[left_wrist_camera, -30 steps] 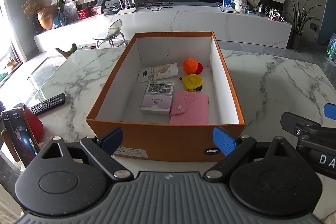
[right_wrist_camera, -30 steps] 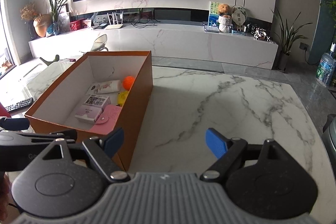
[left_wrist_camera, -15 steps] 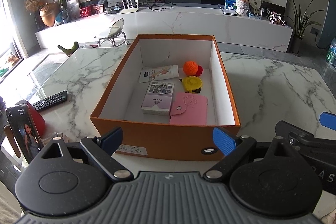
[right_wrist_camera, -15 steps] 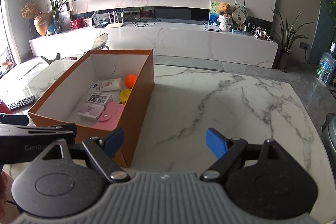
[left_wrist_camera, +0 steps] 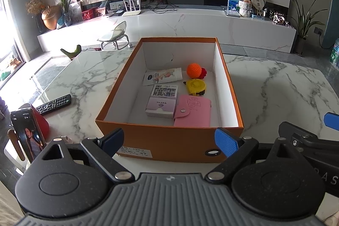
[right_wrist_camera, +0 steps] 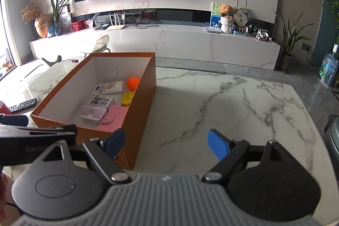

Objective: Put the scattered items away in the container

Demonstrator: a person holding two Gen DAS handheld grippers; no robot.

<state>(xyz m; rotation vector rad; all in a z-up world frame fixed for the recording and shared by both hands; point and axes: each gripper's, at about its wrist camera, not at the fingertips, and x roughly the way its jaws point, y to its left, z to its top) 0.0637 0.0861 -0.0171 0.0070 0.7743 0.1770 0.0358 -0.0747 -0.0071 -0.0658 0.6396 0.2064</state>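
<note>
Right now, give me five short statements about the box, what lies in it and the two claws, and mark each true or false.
1. The pink wallet lies inside the orange box. True.
2. The left claw is shut on the orange ball. False: it is open and holds nothing; the ball lies in the box.
3. The yellow tape measure lies between the ball and the wallet. True.
4. The remote control is in the box. False: it lies on the table, left of the box.
5. The right claw is open. True.
</note>
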